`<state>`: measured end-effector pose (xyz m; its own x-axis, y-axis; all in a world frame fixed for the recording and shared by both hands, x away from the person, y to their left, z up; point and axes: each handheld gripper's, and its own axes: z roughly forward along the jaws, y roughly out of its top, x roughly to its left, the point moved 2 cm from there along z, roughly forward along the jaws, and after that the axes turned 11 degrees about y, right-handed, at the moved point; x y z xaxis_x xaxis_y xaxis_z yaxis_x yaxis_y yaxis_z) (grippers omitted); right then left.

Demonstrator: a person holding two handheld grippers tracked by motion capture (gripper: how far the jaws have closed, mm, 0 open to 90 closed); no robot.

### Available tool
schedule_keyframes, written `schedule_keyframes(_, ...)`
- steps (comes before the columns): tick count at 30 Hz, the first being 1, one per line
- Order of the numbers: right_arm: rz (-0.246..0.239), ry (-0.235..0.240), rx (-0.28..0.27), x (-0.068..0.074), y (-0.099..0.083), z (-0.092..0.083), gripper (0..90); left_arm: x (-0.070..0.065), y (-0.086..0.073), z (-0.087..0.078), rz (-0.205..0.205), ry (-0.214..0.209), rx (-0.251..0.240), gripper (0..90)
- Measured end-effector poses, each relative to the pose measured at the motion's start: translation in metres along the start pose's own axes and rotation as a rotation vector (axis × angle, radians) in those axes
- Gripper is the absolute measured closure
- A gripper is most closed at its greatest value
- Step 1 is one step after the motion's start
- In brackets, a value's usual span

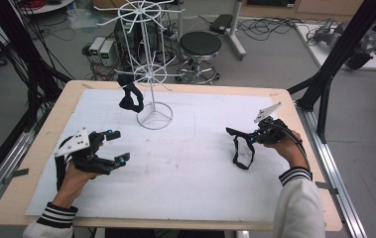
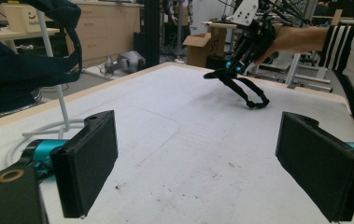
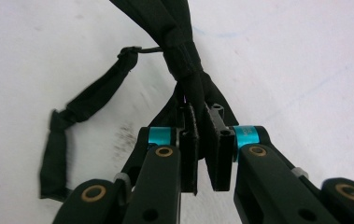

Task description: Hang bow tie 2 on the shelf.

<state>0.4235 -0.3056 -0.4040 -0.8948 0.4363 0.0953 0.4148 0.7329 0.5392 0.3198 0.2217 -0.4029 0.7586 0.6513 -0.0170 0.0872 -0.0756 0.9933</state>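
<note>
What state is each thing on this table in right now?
Right hand-held gripper: shut on the black strap.
Black strap: one end pinched, its loop trailing onto the table.
Left hand-held gripper: open, holding nothing.
White wire rack: upright.
Dark strap on rack: hanging from an arm.

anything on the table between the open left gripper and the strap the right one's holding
Nothing: in the left gripper view, bare white table cover runs from the left gripper to the black strap pinched by the right gripper.
</note>
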Motion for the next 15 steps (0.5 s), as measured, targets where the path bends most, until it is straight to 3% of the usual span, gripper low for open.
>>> schedule_keyframes(15, -0.041, 0.036, -0.142, 0.030, 0.017, -0.019, 85.1, -0.004, 0.008, 0.003, 0.007, -0.010, -0.012, 13.4)
